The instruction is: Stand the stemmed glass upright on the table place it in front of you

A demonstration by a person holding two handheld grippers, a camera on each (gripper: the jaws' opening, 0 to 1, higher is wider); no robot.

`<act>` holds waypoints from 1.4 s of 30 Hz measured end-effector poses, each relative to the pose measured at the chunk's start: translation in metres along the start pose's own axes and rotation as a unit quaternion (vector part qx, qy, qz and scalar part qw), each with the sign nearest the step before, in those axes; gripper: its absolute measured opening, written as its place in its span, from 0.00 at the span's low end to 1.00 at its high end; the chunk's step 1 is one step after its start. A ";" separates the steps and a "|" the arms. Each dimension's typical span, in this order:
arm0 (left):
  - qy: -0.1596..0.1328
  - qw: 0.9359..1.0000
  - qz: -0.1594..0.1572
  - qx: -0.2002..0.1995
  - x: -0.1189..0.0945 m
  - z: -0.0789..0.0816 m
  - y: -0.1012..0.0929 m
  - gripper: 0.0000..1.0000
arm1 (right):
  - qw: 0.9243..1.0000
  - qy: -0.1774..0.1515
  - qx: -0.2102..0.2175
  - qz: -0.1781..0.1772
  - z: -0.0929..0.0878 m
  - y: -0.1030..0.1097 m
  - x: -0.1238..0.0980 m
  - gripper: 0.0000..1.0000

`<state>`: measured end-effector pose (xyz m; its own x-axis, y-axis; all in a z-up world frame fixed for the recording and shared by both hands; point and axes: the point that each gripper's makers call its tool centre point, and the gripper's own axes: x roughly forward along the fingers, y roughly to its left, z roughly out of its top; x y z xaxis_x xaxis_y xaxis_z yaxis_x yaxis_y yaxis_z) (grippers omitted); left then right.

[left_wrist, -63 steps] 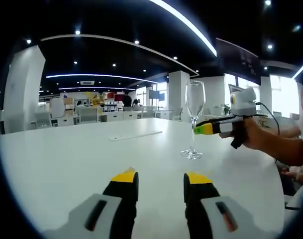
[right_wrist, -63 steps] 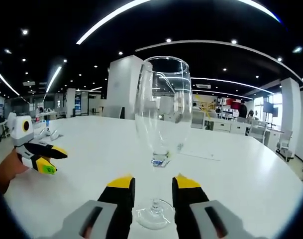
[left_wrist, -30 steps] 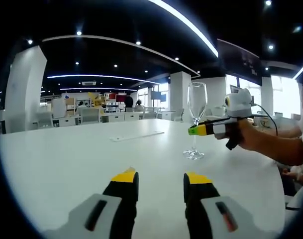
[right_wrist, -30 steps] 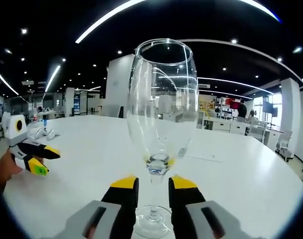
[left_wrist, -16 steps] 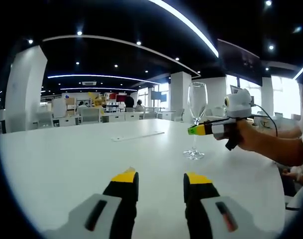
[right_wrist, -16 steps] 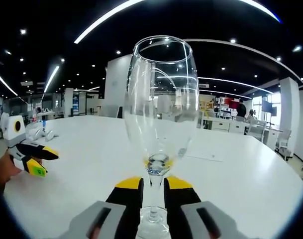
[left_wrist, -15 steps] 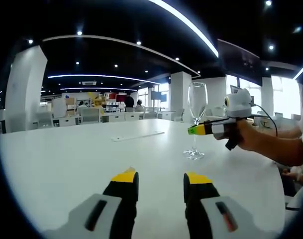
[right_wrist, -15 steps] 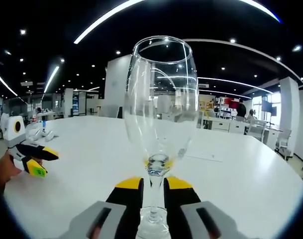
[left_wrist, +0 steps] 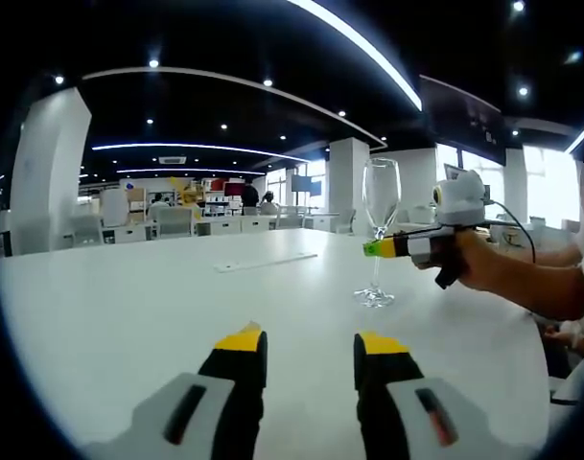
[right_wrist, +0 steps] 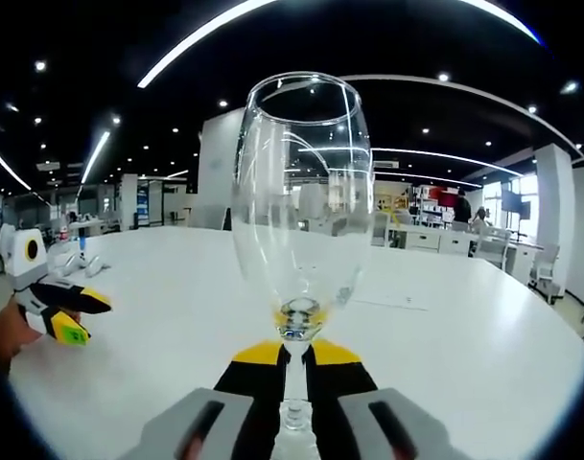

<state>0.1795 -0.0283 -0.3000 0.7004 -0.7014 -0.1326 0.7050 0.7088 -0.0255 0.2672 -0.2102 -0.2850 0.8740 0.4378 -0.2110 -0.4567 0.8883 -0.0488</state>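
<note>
We work on a broad white desk (left_wrist: 128, 307) that spans the lower half of both views. The stemmed glass (right_wrist: 301, 220) stands upright on it: in the left gripper view it sits right of centre (left_wrist: 379, 230), foot flat on the desk surface; in the right gripper view it rises through the middle of the frame.

The right tongs (right_wrist: 293, 369) are closed narrow on the stem, just under the bowl and above the foot. In the left gripper view they enter from the right edge (left_wrist: 376, 248), held by a hand (left_wrist: 474, 261). The left tongs (left_wrist: 311, 350) hover over the desk at the bottom centre of their view, jaws wide apart and holding nothing; in the right gripper view they appear at the lower left (right_wrist: 69, 314).

We judge the glass light, rigid, smooth and brittle. The thin stem offers the only narrow section for the jaws, but it is slippery and may snap under a hard squeeze or a sideways load. We take hold at mid-stem with moderate pressure and keep the glass vertical. The tall bowl places weight high, so tipping is likely once released.
</note>
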 end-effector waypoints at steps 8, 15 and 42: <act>0.001 1.000 0.000 -0.001 0.001 0.000 0.000 0.36 | 1.000 -0.001 0.011 0.001 0.000 -0.001 0.000 0.12; 0.001 1.000 -0.001 -0.001 0.001 0.000 -0.001 0.36 | 1.000 -0.001 0.020 0.000 0.001 -0.002 -0.001 0.12; 0.003 1.000 -0.002 -0.001 0.001 0.000 0.000 0.36 | 1.000 -0.023 0.017 -0.005 0.021 -0.005 0.001 0.12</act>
<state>0.1800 -0.0290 -0.2999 0.6964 -0.7043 -0.1377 0.7081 0.7056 -0.0280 0.2742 -0.2113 -0.2646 0.8856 0.4339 -0.1659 -0.4426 0.8965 -0.0181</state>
